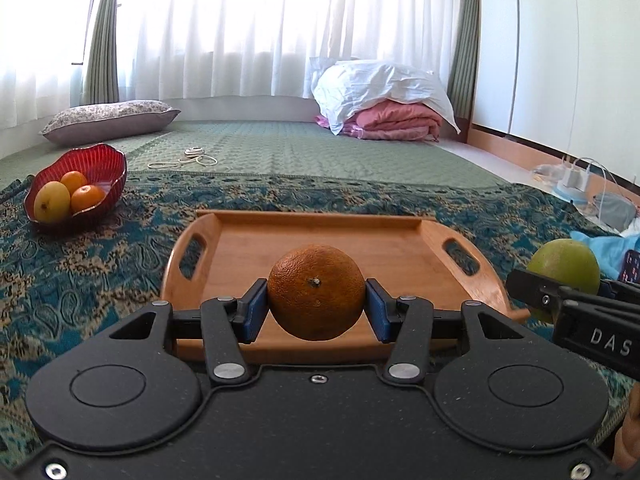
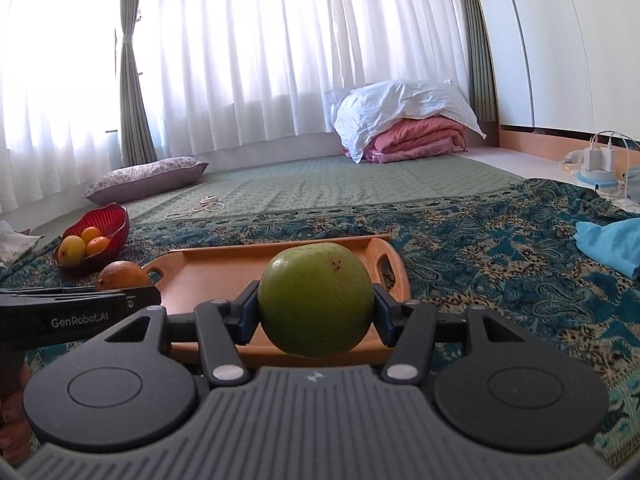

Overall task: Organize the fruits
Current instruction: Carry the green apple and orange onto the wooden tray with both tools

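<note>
My left gripper [image 1: 316,304] is shut on an orange [image 1: 316,280] and holds it above the near edge of a wooden tray [image 1: 360,240]. My right gripper [image 2: 316,312] is shut on a green round fruit [image 2: 316,296] above the tray's [image 2: 216,272] near right part. In the left wrist view the green fruit [image 1: 564,268] and the right gripper show at the right edge. In the right wrist view the orange [image 2: 122,274] and the left gripper's side show at the left. A red bowl [image 1: 98,164] at the far left holds a yellow fruit [image 1: 51,201] and two oranges [image 1: 86,198].
The tray lies on a teal patterned cloth [image 1: 100,272]. Beyond it is a green mat with a white cord [image 1: 188,160], a floral pillow [image 1: 108,120] and folded pink bedding under a white pillow [image 1: 380,96]. Chargers and cables [image 2: 600,160] and a blue cloth [image 2: 608,244] lie at the right.
</note>
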A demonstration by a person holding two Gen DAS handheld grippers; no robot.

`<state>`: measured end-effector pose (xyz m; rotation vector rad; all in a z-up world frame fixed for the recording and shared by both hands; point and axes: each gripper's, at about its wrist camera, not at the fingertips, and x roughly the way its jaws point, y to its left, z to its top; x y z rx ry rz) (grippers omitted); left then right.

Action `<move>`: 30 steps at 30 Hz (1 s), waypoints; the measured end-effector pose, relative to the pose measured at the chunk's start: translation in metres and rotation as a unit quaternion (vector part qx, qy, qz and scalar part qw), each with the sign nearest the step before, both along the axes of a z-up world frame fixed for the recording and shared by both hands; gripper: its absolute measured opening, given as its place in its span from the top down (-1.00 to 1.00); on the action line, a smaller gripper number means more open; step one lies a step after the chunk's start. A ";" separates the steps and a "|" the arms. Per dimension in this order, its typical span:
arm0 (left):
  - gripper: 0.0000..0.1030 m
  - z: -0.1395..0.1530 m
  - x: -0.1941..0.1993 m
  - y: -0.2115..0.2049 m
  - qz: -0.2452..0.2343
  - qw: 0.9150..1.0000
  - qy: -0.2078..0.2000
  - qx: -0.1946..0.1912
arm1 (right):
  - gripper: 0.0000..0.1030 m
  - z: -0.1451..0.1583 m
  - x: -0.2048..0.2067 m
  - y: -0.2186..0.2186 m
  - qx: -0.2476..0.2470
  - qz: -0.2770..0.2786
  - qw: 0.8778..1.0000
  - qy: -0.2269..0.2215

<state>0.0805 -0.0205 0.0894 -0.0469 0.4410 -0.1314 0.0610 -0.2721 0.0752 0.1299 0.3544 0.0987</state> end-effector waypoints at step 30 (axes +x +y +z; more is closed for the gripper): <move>0.06 -0.029 0.156 0.030 0.032 0.993 0.117 -0.012 | -0.16 -0.027 0.170 -0.007 0.039 0.025 0.984 0.172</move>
